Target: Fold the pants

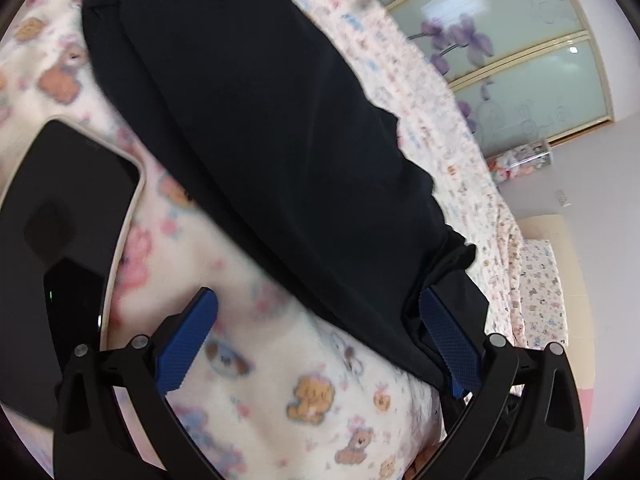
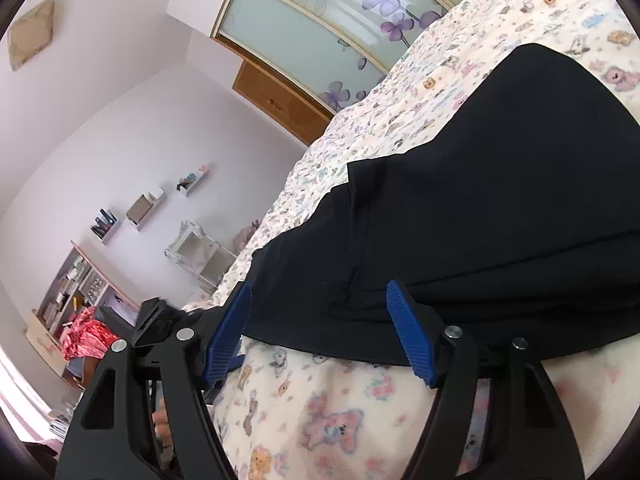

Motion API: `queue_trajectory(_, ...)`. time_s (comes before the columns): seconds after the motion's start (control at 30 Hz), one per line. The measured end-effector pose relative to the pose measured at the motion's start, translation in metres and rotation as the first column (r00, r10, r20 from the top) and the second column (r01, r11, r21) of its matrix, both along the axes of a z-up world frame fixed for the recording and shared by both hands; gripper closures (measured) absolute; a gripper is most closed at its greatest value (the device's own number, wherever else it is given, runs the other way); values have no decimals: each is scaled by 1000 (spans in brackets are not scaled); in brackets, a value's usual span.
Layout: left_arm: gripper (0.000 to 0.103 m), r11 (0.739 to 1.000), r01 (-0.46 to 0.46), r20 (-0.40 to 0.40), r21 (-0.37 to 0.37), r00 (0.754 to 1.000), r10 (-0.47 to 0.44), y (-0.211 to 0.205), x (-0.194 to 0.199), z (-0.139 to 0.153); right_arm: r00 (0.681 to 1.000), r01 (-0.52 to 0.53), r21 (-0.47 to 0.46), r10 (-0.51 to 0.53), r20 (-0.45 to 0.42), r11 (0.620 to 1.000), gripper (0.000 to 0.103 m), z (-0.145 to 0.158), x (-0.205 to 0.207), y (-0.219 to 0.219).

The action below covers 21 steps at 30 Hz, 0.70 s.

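The black pants [image 1: 256, 128] lie stretched out on a bed with a teddy-bear sheet [image 1: 280, 396], the two legs laid one beside the other and reaching to the far end. My left gripper [image 1: 320, 312] is open at the near edge of the pants, and its right finger [image 1: 444, 336] touches the fabric's corner. In the right wrist view the pants [image 2: 500, 208] fill the right side. My right gripper [image 2: 318, 312] is open, with the waistband edge lying between its blue pads.
A black tablet [image 1: 60, 248] in a pale case lies on the bed left of the pants. Sliding wardrobe doors with purple flowers [image 1: 500, 40] stand beyond the bed. Shelves and a desk [image 2: 80, 300] stand by the far wall in the right wrist view.
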<state>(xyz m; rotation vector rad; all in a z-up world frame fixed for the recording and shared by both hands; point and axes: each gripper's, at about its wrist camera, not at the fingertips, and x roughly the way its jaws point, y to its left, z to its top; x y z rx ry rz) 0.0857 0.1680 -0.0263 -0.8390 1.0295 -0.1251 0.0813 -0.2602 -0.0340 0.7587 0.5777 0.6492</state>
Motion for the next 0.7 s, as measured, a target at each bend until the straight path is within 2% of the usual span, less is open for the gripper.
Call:
queue_trajectory(0.17, 2, 999, -27, -43, -40, 999, 25, 15, 37, -5, 1000, -6, 31, 5, 14, 999, 31, -2, -2, -3)
queue_trajectory(0.4, 2, 994, -82, 24, -78, 996, 84, 35, 61, -3, 999, -19, 67, 17, 33, 998, 30, -4, -4, -5)
queue_trajectory(0.53, 3, 985, -104, 38, -137, 993, 110, 44, 68, -2, 999, -26, 75, 23, 40, 997, 30, -5, -3, -4)
queue_trajectory(0.63, 7, 983, -105, 23, -151, 994, 110, 48, 77, -2, 999, -30, 78, 27, 44, 997, 30, -4, -4, -3)
queue_trajectory(0.7, 15, 981, -113, 16, -160, 993, 117, 53, 81, -2, 999, -33, 79, 29, 46, 996, 30, -4, -4, -2)
